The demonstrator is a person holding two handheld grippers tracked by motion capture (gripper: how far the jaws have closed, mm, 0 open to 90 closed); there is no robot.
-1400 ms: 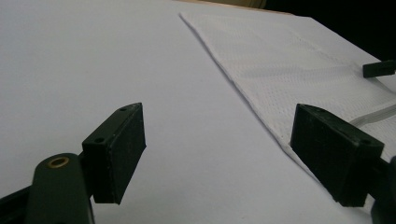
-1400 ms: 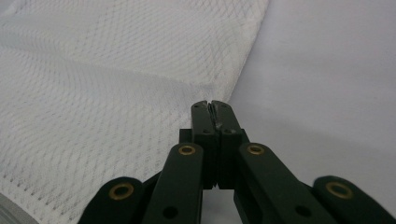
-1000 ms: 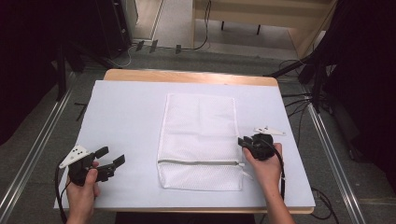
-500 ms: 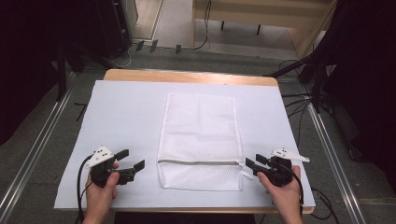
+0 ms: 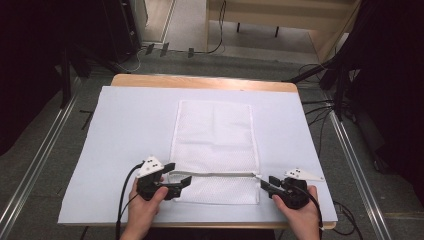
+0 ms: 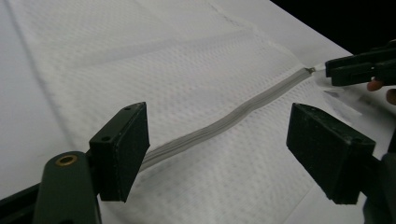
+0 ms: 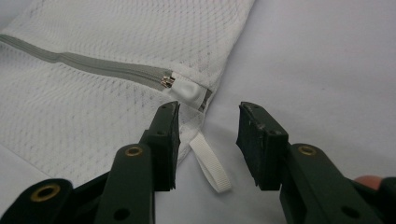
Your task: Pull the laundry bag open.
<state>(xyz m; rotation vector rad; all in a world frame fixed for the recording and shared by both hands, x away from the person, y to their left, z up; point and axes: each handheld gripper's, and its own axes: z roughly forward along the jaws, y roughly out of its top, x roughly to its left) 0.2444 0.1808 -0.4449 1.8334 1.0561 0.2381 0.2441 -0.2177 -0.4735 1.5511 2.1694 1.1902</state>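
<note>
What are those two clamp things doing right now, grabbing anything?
Left gripper: open, holding nothing, jaws either side of the mesh bag's grey zipper.
Right gripper: open, holding nothing, jaws by the zipper's pull end.

White mesh-cloth bag (image 5: 215, 145); grey zipper (image 7: 93, 65); matt sheet (image 5: 125, 130).

no readable txt, labels, brands or nos. anywhere.

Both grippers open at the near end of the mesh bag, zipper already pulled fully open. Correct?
Not quite. The zipper is closed: the right gripper view shows its teeth joined up to the slider. Both the left gripper and right gripper are open at the mesh bag's near end.
</note>
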